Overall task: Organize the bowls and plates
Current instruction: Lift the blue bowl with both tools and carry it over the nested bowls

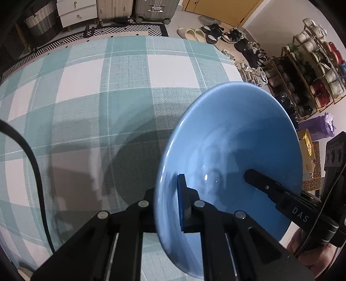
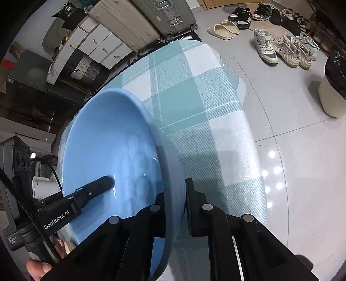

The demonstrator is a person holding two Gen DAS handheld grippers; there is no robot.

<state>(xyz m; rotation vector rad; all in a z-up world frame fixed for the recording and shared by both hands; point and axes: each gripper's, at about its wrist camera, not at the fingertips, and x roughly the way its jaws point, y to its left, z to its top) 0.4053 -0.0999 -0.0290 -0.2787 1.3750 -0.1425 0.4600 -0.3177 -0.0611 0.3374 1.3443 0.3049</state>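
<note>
A large light-blue bowl (image 1: 233,147) is held in the air above the checked tablecloth (image 1: 90,90), tilted on edge. My left gripper (image 1: 167,194) is shut on the bowl's left rim, one finger inside and one outside. My right gripper (image 2: 175,194) is shut on the opposite rim of the same bowl (image 2: 108,147). In the left wrist view the right gripper's finger (image 1: 266,186) reaches into the bowl from the right. In the right wrist view the left gripper's finger (image 2: 95,190) reaches in from the left. No other plates or bowls show.
The table has a teal and white checked cloth (image 2: 194,103) under glass. Suitcases (image 1: 151,8) and white drawers (image 1: 75,10) stand behind it. Shoes (image 2: 281,47) lie on the floor, a shoe rack (image 1: 307,71) is at the right, a bin (image 2: 333,90) stands nearby.
</note>
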